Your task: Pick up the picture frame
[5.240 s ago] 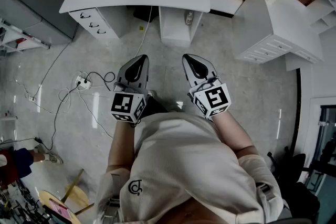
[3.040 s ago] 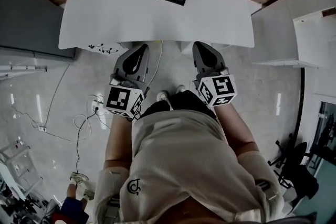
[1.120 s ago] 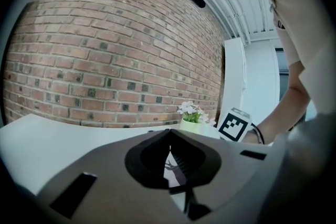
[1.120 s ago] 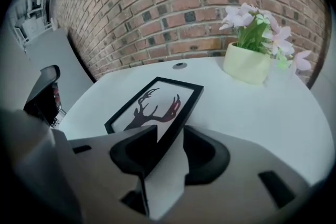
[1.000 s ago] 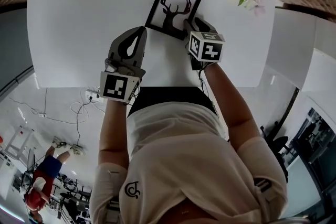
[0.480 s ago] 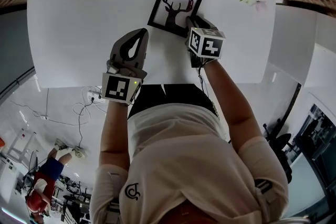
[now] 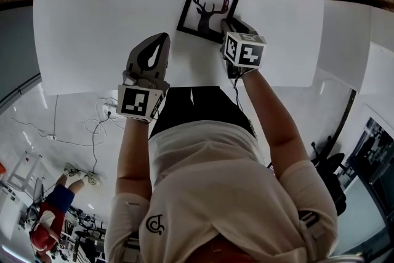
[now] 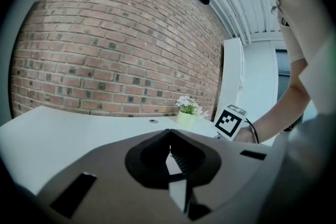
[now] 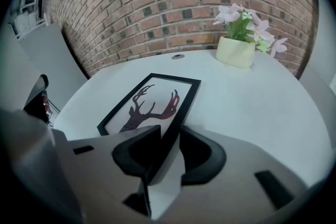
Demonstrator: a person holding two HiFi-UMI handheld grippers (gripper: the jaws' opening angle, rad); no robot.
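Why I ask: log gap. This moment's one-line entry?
left gripper: shut, empty | right gripper: open around picture frame corner | picture frame: on table

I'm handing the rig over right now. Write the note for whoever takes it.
Left gripper: shut, empty, held over the near part of the table.
Right gripper: open, jaws on either side of the near edge of the picture frame, a gap on one side, not clamped.
The frame lies on the table, with the flower pot beyond it.
Done: the gripper is at the frame. Left: close the jaws and lift.
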